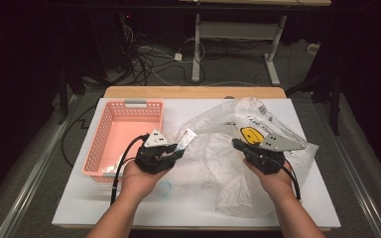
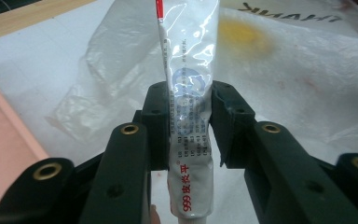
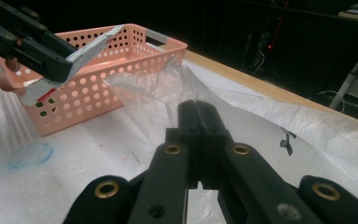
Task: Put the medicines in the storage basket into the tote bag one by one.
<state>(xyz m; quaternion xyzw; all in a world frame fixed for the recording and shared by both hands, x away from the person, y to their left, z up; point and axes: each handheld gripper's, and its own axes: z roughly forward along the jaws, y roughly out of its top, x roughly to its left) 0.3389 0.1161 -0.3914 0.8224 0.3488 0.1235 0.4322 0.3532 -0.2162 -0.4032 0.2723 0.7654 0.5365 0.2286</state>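
Between basket and bag, the left tongs (image 2: 189, 123) grip a white tube (image 2: 189, 116) of ointment, jaws part-closed on its flattened body, held above the table (image 1: 198, 210). Right tongs (image 3: 198, 135) are shut tight, seemingly pinching the clear plastic bag (image 1: 238, 148), though the film between the jaws is hard to make out. Judged: tube is out of the bag; dropping it in the pink basket (image 1: 124, 104) remains. Basket lies just left of the left tongs, near the table's left edge; open room above its rim, bare table in front
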